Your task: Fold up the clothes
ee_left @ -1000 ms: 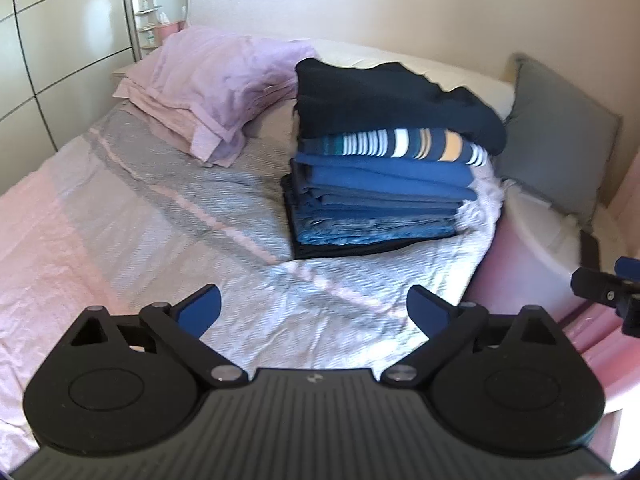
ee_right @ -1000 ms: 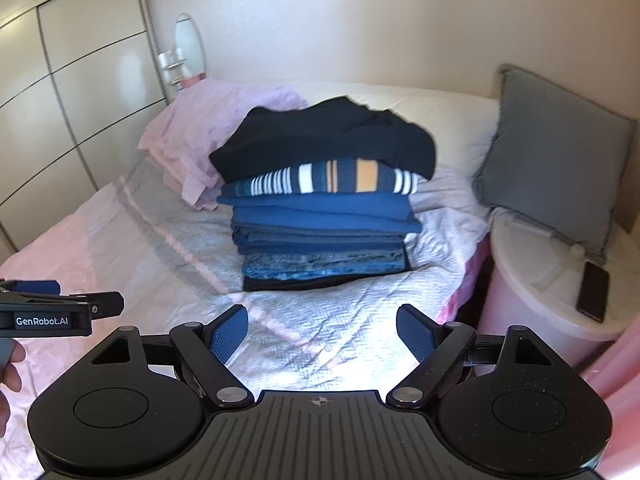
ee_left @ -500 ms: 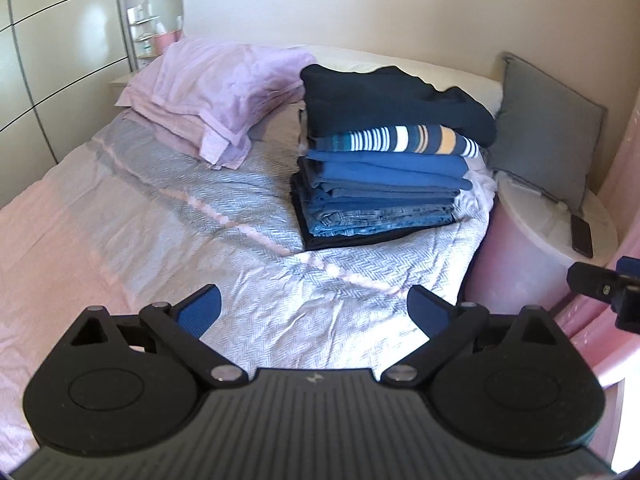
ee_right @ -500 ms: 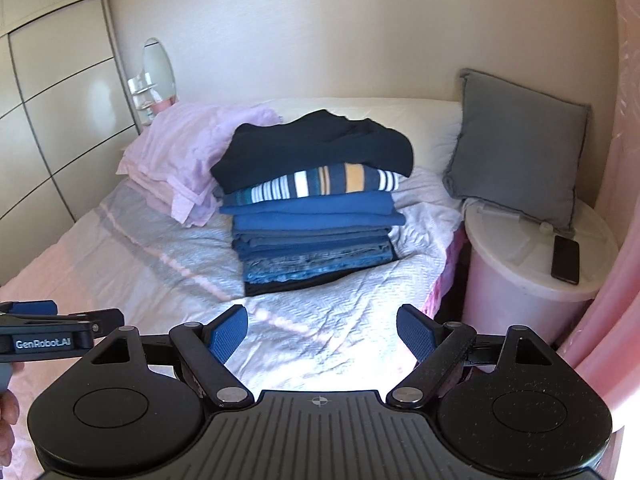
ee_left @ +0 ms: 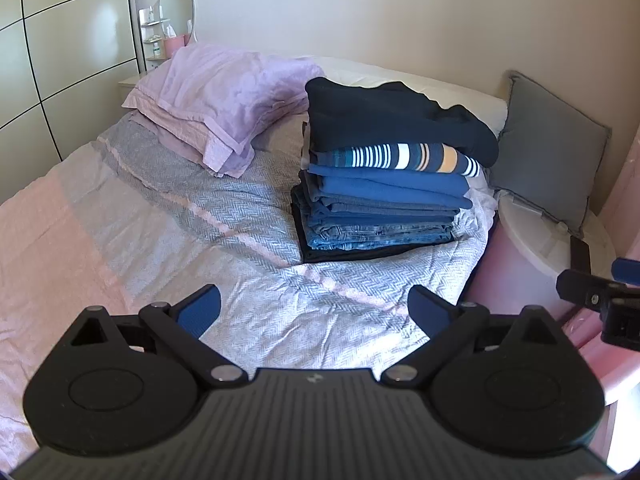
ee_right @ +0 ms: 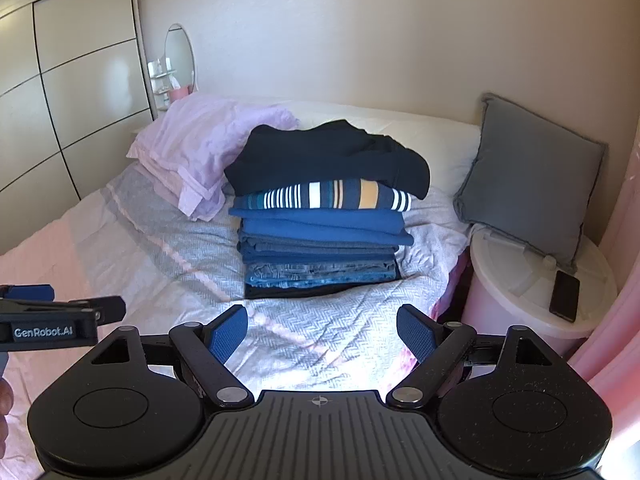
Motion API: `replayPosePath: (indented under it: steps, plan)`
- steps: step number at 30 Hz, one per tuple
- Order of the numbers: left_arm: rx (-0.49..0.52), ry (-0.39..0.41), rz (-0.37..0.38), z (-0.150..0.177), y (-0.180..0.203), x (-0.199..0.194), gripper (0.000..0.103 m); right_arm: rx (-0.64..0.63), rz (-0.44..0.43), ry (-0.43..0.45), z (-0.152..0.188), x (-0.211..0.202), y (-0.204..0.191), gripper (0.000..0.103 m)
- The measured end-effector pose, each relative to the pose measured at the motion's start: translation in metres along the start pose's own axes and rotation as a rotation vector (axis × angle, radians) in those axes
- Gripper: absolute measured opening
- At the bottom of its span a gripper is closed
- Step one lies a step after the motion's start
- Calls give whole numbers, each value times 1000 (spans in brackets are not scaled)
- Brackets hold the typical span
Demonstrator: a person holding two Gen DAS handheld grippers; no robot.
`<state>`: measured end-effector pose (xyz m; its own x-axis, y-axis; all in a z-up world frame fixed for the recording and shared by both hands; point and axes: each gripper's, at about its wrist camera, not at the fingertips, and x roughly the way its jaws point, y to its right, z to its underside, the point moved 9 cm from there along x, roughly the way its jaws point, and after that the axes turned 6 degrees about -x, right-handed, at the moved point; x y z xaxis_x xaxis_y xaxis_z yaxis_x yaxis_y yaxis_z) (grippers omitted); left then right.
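Note:
A stack of folded clothes (ee_left: 384, 196) stands on the bed, also in the right wrist view (ee_right: 320, 236). A dark navy garment (ee_right: 332, 156) lies on top, over a striped one (ee_right: 324, 195), plain blue ones and jeans. My left gripper (ee_left: 316, 312) is open and empty, held above the bedspread short of the stack. My right gripper (ee_right: 322, 334) is open and empty, likewise back from the stack. Each gripper shows at the edge of the other's view: the right one (ee_left: 592, 300) and the left one (ee_right: 60, 316).
The bed has a grey and pink bedspread (ee_left: 168, 216). Lilac pillows (ee_left: 224, 100) lie left of the stack. A grey cushion (ee_right: 532, 184) leans on a white round side table (ee_right: 516, 288) with a phone (ee_right: 564, 296). A wardrobe (ee_right: 60, 100) is at the left.
Both grippers have drawn back and up from the stack, which looks smaller and farther in both views. Jaws stay open and empty.

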<state>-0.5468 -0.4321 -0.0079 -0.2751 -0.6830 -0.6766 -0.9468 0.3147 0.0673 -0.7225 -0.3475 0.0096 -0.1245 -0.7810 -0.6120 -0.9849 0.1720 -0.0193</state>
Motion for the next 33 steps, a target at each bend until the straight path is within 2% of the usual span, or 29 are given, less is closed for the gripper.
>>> replayPosePath:
  steps: [8, 15, 23, 33]
  plan:
    - [23, -5, 2, 3, 10, 6, 99, 17, 4, -14, 4, 6, 6, 85]
    - [38, 16, -10, -11, 22, 25, 100, 4, 12, -12, -5, 20, 15, 85]
    - [32, -13, -23, -18, 48, 70, 100, -5, 25, 1, -25, 54, 41, 85]
    - [-6, -40, -55, -10, 78, 104, 99, -69, -34, -42, -23, 100, 73, 85]
